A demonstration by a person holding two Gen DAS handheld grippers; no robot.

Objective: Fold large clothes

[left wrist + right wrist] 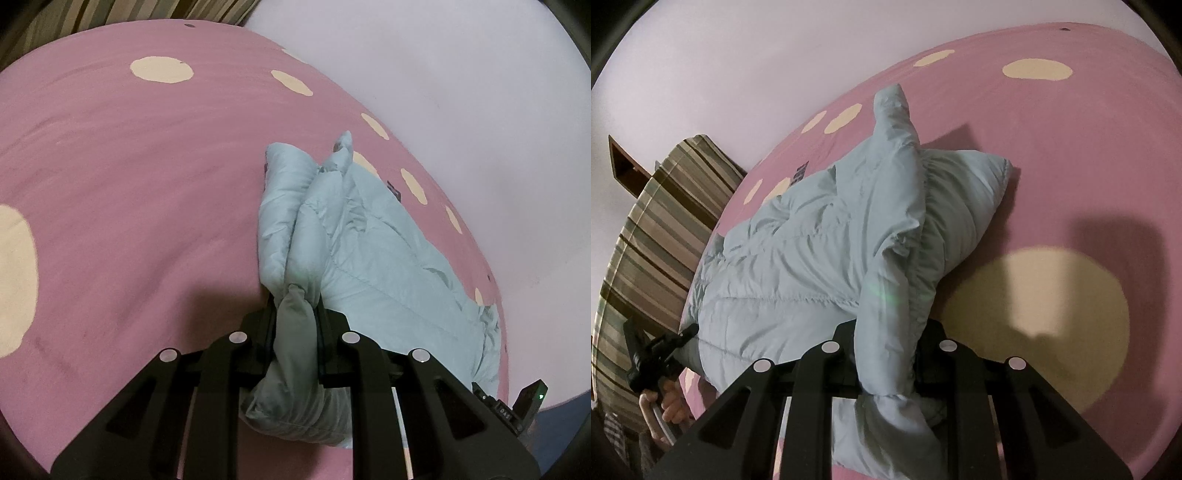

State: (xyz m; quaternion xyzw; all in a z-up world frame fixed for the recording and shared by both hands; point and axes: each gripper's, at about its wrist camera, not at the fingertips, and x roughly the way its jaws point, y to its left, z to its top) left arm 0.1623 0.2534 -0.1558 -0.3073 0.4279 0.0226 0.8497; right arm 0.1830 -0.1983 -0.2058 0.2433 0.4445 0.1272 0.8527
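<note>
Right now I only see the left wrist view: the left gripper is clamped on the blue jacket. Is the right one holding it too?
Observer: Yes. The right gripper is shut on a fold of the jacket.
Operator: What's under it?
Observer: A big cream spot on the pink bedspread.
Operator: Can you see my left gripper from there?
Observer: Yes, the left gripper is at lower left, its tip at the jacket's edge, with a hand on its handle.

Jacket (369,258) fold hidden between left claw (297,314) fingers
</note>
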